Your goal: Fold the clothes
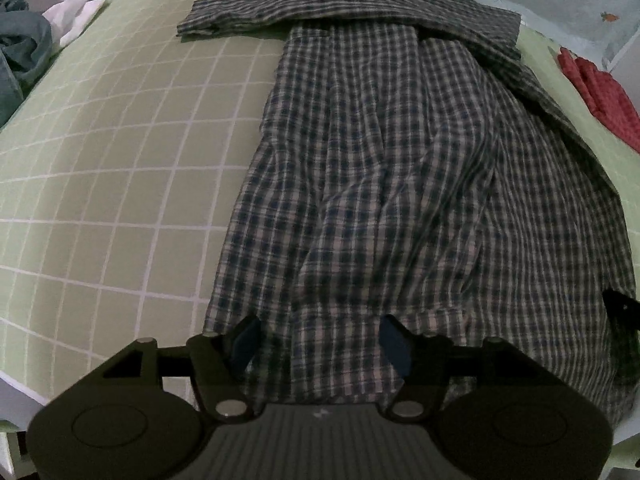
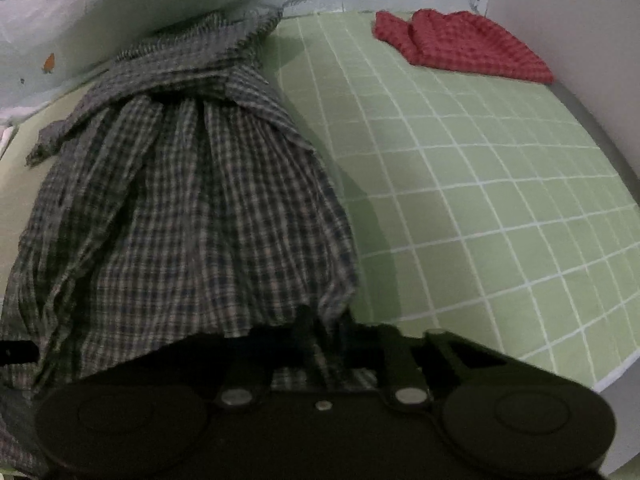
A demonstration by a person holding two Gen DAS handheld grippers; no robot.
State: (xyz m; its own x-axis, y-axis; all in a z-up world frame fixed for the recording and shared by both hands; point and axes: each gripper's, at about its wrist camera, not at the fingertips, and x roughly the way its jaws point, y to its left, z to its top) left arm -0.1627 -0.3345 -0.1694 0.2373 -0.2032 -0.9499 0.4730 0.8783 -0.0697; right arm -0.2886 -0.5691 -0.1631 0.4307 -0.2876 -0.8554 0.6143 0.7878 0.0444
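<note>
Left wrist view: the left gripper point(image 1: 318, 340) at 6 o'clock is open over the near hem of the checked shirt point(image 1: 380, 184), lying on the green sheet point(image 1: 120, 160). Right wrist view: the right gripper point(image 2: 320, 332) at 6 o'clock pinches the checked shirt's point(image 2: 180, 220) hem; a red cloth point(image 2: 460, 44) lies at 1 o'clock.

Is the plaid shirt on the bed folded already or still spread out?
Mostly spread: the plaid shirt lies full length on the green sheet, with only its sleeve laid across the top.

Left gripper point(image 1: 320, 340) angled steeply down, jaws apart — right gripper point(image 2: 324, 328) tilted down, jaws clamped together
</note>
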